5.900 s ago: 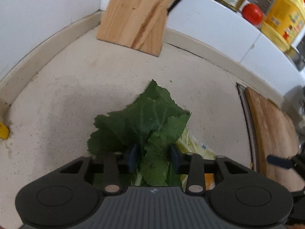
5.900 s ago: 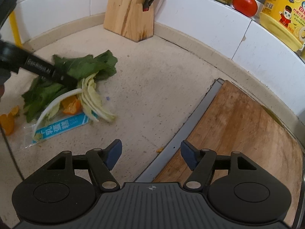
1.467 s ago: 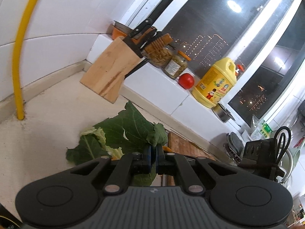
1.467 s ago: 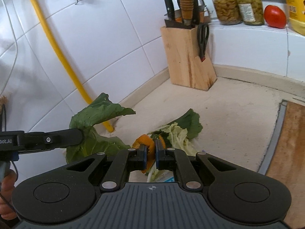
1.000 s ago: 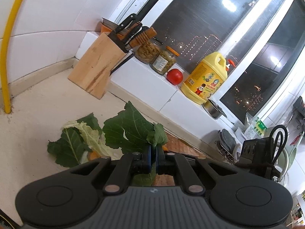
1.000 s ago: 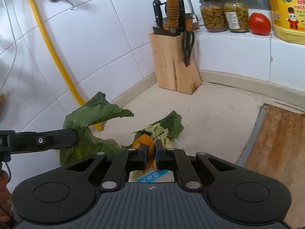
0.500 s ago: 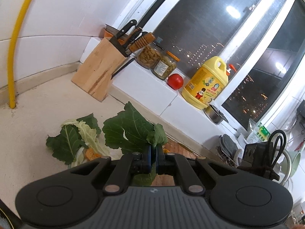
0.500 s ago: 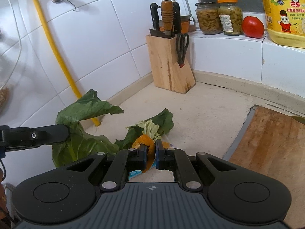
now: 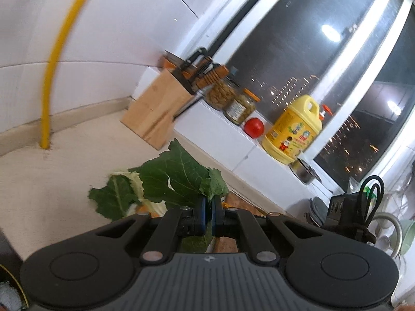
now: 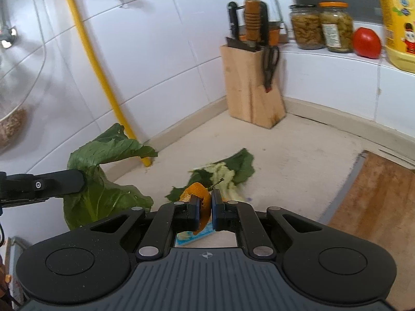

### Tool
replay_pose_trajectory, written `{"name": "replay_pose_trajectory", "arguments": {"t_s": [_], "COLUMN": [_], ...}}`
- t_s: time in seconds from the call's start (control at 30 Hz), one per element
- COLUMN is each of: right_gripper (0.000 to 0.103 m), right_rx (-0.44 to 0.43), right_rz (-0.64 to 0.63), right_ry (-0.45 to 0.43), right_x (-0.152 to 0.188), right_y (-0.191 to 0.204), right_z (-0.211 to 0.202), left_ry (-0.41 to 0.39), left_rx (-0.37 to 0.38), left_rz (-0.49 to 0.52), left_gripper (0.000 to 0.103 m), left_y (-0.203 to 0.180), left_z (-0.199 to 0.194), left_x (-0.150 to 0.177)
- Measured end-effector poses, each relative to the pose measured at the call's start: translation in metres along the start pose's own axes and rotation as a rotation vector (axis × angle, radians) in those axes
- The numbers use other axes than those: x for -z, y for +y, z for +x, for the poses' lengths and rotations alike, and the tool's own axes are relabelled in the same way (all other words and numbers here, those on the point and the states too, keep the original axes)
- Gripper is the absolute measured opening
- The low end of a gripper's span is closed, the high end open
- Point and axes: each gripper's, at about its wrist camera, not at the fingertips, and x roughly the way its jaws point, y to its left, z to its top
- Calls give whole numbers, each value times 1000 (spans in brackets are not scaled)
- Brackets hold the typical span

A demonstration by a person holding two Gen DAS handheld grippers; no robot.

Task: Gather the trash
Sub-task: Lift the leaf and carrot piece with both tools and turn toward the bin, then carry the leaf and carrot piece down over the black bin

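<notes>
A: Where is the trash?
B: The big green leaf (image 9: pixel 179 178) hangs clear of the bench (image 9: pixel 64 176), clamped between the fingers of the left gripper (image 9: pixel 208 211). The orange peel (image 10: pixel 198 194) is pinched between the fingers of the right gripper (image 10: pixel 205 208), also lifted off the bench.

A: Anything left lying there?
B: A smaller leaf with a pale stalk (image 10: pixel 228 172) lies on the bench, well out from its back corner, and a blue-and-white wrapper (image 10: pixel 192 237) shows just under the right gripper.

A: And around them?
B: A wooden knife block (image 10: pixel 253 93) stands in the back corner. A yellow pipe (image 10: pixel 90 59) runs down the tiled wall to the bench's back edge. A wooden cutting board (image 10: pixel 376 202) lies at the right edge. On the window ledge stand two jars (image 10: pixel 321 27), a tomato (image 10: pixel 367 42) and a yellow bottle (image 9: pixel 294 132)
</notes>
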Motion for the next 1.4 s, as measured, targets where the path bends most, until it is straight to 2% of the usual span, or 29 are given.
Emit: {"name": "replay_pose_trajectory", "arguments": {"t_s": [0.43, 0.87, 1.1, 1.4], "right_gripper": [12, 12, 12, 12], "right_rx": [-141, -317, -392, -401], "right_rz": [-102, -235, -299, -346], "right_ry": [47, 134, 207, 309], "right_x": [-6, 12, 31, 57], "right_y": [74, 177, 231, 271], "right_z": [30, 66, 89, 125], "left_ry": [-127, -238, -262, -214], "left_rx": [-131, -289, -369, -463], "left_rz": [-89, -191, -248, -322], "left_gripper": [0, 0, 0, 0], "left_y": [42, 86, 111, 152], "left_z": [-79, -168, -196, -197], "left_x": [10, 35, 51, 68]}}
